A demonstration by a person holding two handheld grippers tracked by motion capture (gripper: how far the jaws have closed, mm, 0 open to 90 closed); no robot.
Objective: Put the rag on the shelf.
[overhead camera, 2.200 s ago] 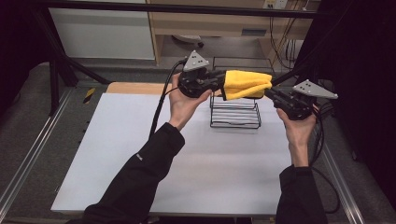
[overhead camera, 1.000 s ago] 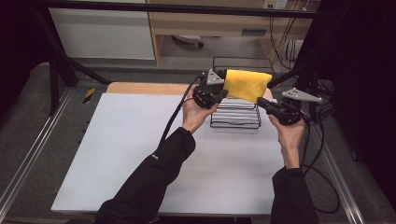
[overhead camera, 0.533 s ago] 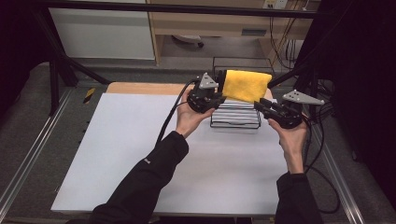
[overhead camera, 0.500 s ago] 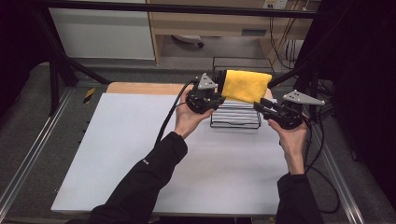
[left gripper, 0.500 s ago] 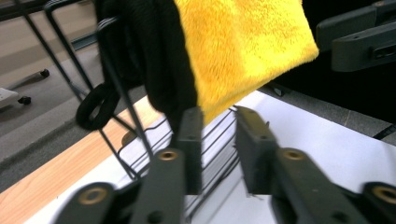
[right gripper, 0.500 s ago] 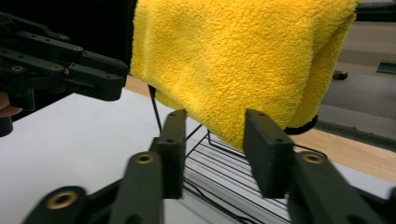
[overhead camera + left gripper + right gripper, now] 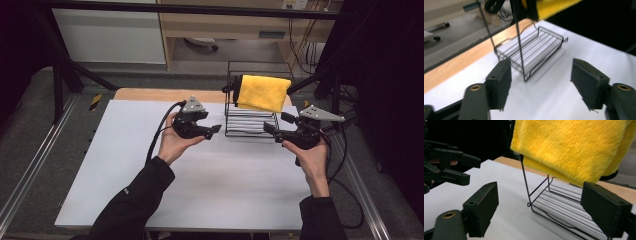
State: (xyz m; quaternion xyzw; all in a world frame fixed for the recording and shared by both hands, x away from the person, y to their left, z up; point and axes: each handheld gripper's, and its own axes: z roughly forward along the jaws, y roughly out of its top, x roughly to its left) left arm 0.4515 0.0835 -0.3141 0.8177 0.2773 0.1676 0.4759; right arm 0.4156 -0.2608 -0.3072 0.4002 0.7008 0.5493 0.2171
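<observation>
Now yellow cloth (image 7: 263,92) draped over wire rack (image 7: 250,125), between left tool (image 7: 212,131) and right tool (image 7: 274,124); both wide open, empty.

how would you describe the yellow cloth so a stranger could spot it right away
On the white table, find the black wire rack near the far edge. The yellow cloth hangs over its top rail: the one bright, fuzzy thing among black wire and black grippers.
</observation>
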